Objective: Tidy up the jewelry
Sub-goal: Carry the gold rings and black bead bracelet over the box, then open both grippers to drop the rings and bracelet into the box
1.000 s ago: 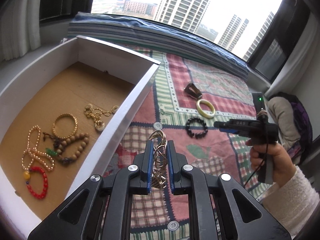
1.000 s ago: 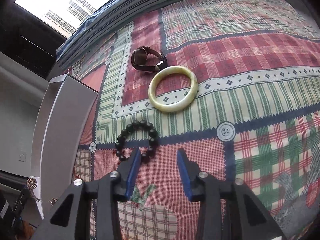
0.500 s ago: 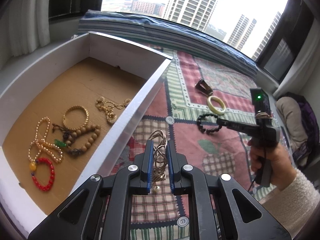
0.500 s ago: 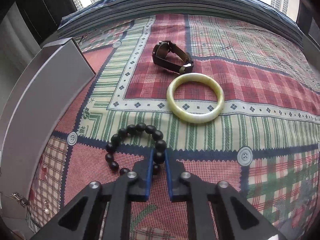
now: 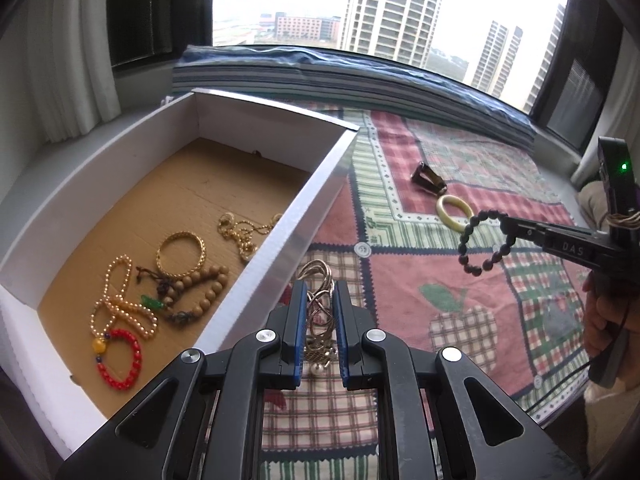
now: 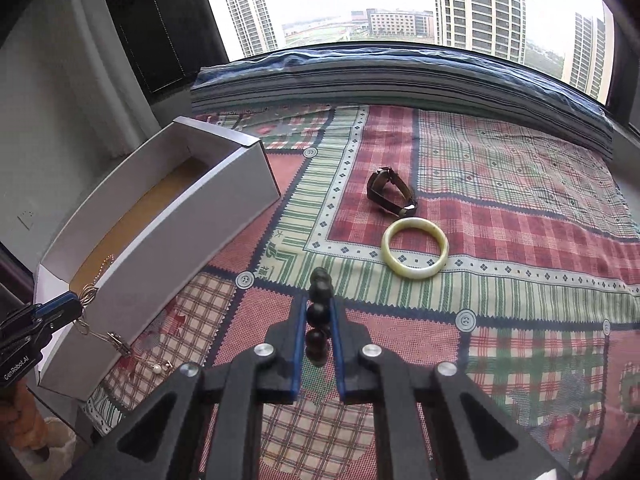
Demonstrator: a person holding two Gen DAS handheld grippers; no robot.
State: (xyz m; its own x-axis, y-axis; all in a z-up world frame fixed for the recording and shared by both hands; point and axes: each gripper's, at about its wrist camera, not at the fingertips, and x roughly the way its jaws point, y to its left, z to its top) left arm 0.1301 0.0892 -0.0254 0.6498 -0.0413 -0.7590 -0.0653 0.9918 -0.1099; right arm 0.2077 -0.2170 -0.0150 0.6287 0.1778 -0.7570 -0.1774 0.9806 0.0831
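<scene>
My left gripper (image 5: 318, 300) is shut on a silver wire bracelet (image 5: 318, 280) with a small pearl dangling below, held just right of the white box (image 5: 308, 216). My right gripper (image 6: 319, 312) is shut on a black bead bracelet (image 6: 320, 284), lifted off the quilt; in the left wrist view the black bead bracelet (image 5: 476, 244) hangs from the right gripper (image 5: 506, 226). A pale jade bangle (image 6: 414, 254) and a brown watch (image 6: 390, 192) lie on the patchwork quilt (image 6: 520, 208). Inside the box lie a gold bangle (image 5: 180, 254), a gold chain, a pearl strand, wooden beads and a red bead bracelet (image 5: 120, 356).
The box (image 6: 168, 240) stands at the quilt's left edge, its near wall beside my left gripper (image 6: 74, 306). A folded blue striped blanket (image 6: 400, 76) runs along the window sill at the back. A person's hand (image 5: 604, 312) holds the right gripper's handle, with a cable below.
My right gripper closed on the black bead bracelet and lifted it off the quilt, rolling upright. The left gripper kept its hold on the wire bracelet and tilted slightly.
</scene>
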